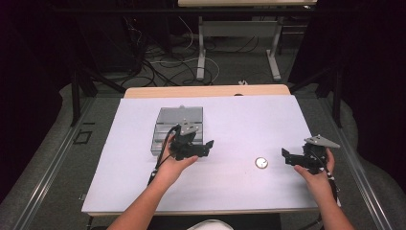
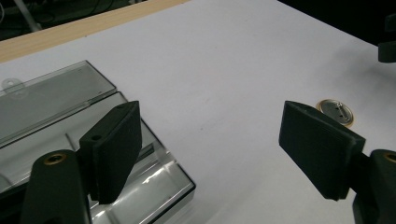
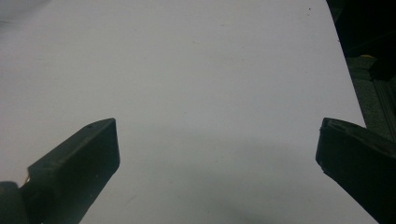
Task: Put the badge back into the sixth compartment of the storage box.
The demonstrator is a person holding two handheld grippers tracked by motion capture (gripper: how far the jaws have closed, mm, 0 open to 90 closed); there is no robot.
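Left gripper (image 1: 209,143) hangs just beside the clear box (image 1: 178,129) near the tabletop's far left; jaws part-open, empty. Right gripper (image 1: 286,154) sits near the right edge, jaws wide, empty. Round disc (image 1: 261,163) lies flat between the two, untouched.

White-covered rectangular table (image 1: 230,120): clear plastic compartment box with its lid folded back (image 1: 178,128) lies on the left-centre part, lid toward the far edge. Small round metal disc (image 1: 261,163) lies on the table right of centre, well apart from the box and nearer the person. Left gripper (image 1: 208,143) sits just right of the box's near end. Right gripper (image 1: 285,153) is just right of the disc, near the table's right edge.
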